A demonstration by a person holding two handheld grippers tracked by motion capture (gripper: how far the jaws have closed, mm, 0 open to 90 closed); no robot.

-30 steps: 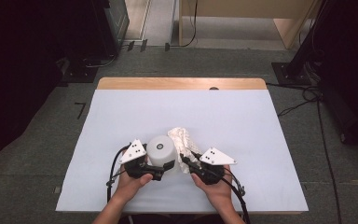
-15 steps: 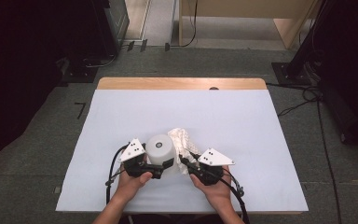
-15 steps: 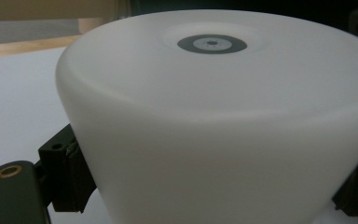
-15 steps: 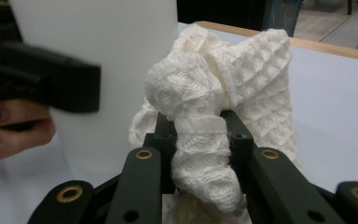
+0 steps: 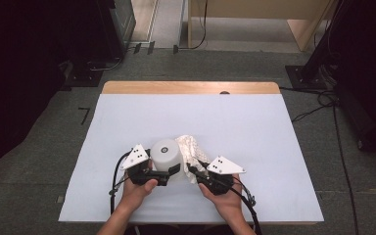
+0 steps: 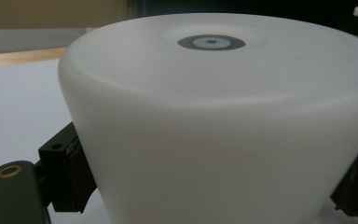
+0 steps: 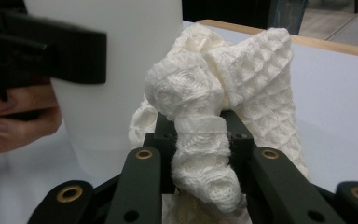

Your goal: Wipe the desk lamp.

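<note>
I saw a table (image 5: 127, 122) with a pale blue-white top and a strip of bare wood along its far edge. A white cup (image 5: 166, 156) stood upside down on it, near the front edge. A bumpy white cloth (image 5: 190, 148) lay bunched up just beside the cup, touching its side.

overall: high view evenly lit from above, table (image 5: 254, 127) bright, room at left and right edges dark
shadows: soft, short, close under the hands
glare: none; white cup (image 6: 223, 130) pale, slightly washed out
blur: left gripper view soft, cup too near; right gripper view cloth (image 7: 214, 93) sharp, far background blurred
</note>
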